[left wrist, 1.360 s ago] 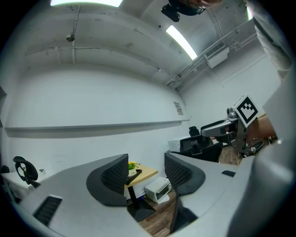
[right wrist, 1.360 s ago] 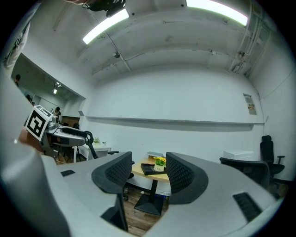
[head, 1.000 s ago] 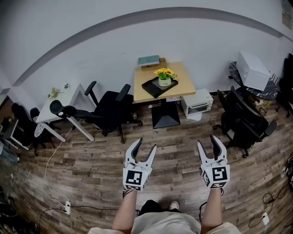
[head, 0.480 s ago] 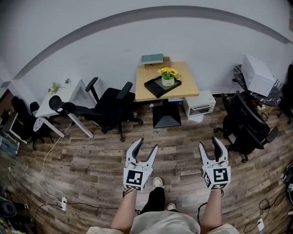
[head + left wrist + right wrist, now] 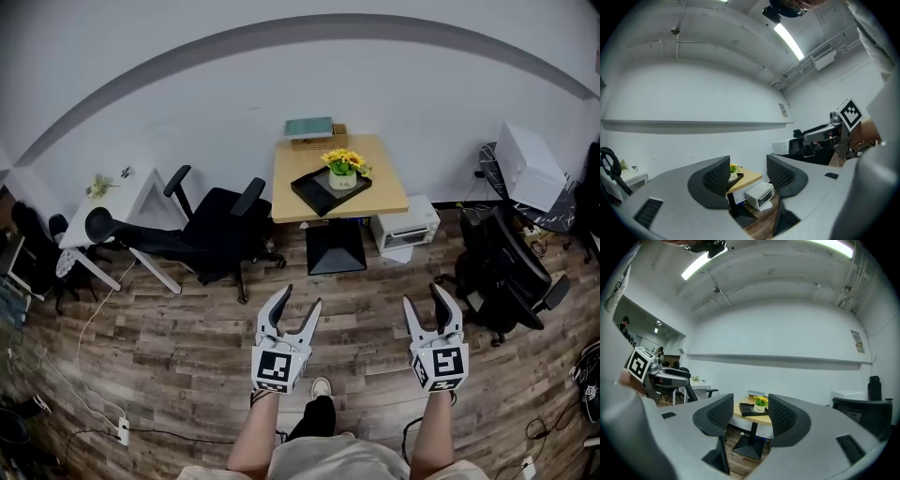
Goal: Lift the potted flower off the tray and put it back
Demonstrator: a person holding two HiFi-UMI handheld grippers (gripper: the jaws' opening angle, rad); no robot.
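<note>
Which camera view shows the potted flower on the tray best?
The head view: the potted flower stands whole on the black tray, unobstructed. The right gripper view shows it smaller, far off; the left gripper view, only a sliver.

Wooden desk (image 5: 380,178) by the wall, black tray (image 5: 309,190) mid-top, teal book (image 5: 308,127) and brown box (image 5: 323,142) at far edge

Low in the head view, the left bare forearm (image 5: 249,436) and right bare forearm (image 5: 429,439) reach forward side by side. The left white two-jaw gripper (image 5: 300,296) sits left of centre and the right white two-jaw gripper (image 5: 424,293) right of centre, well apart. Both point level, jaws spread, nothing between their dark ribbed pads (image 5: 717,177)
</note>
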